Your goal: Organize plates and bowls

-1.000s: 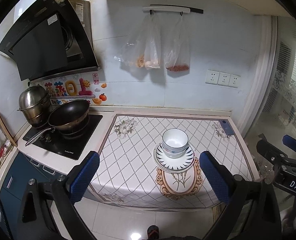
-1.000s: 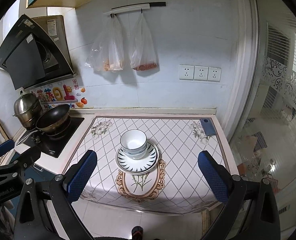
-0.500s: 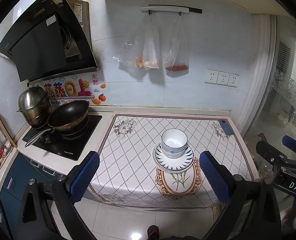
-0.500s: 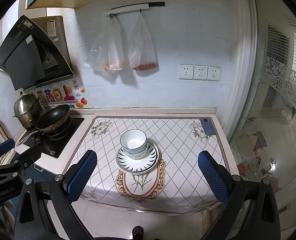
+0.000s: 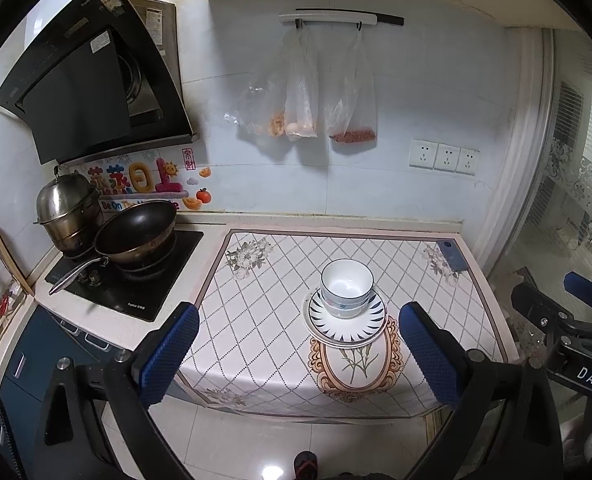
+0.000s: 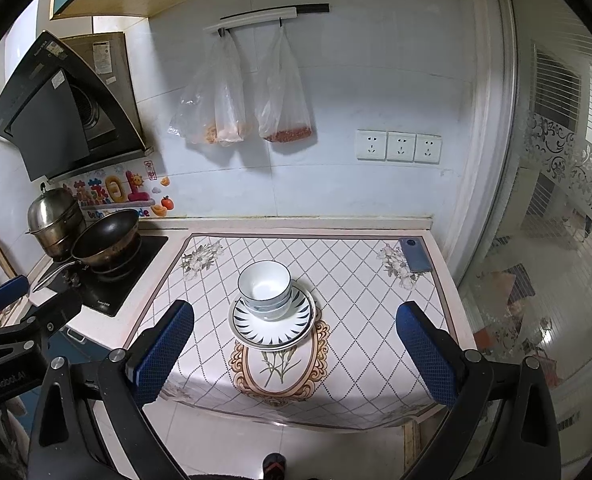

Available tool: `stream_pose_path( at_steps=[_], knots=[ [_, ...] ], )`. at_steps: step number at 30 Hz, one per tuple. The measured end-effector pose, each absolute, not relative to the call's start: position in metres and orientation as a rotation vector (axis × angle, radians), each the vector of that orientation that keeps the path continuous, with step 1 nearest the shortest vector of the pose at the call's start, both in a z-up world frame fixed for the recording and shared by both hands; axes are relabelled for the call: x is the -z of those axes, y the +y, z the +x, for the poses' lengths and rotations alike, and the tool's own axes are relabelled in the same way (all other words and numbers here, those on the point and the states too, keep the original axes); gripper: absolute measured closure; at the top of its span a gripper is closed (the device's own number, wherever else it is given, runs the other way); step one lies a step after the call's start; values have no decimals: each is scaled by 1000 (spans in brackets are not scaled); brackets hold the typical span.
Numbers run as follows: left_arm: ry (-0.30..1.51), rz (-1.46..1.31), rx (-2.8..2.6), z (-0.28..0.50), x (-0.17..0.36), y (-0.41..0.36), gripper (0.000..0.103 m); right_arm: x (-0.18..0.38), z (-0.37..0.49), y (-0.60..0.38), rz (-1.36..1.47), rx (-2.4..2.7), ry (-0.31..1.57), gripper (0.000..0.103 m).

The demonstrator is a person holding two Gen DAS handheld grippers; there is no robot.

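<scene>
Stacked bowls (image 5: 347, 289) sit on plates (image 5: 345, 322) mid-counter. Left gripper (image 5: 297, 354) and right gripper (image 6: 294, 354) hover spread wide, empty. "DAS" marks the right gripper; the stove (image 5: 130, 280) label is possibly unreadable.

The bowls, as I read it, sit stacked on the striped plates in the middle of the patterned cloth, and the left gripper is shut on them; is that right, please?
Not quite: the left gripper is open and short of the counter, holding nothing, as the left wrist view shows. The bowls do sit stacked on the striped plates.
</scene>
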State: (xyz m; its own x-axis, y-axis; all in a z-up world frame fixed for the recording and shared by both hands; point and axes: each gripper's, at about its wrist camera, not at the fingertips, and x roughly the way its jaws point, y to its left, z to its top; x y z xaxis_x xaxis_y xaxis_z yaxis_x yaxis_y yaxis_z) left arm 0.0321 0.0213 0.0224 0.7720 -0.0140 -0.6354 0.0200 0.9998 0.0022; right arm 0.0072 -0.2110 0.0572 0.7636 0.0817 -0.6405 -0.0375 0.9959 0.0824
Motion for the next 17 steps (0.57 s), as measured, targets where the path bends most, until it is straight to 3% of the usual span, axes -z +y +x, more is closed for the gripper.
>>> stream_pose_path(
  at_steps=[17],
  knots=[
    [691,14,10,36,-17,23,0,-52,13,-213,75,-64,709,0]
  ],
)
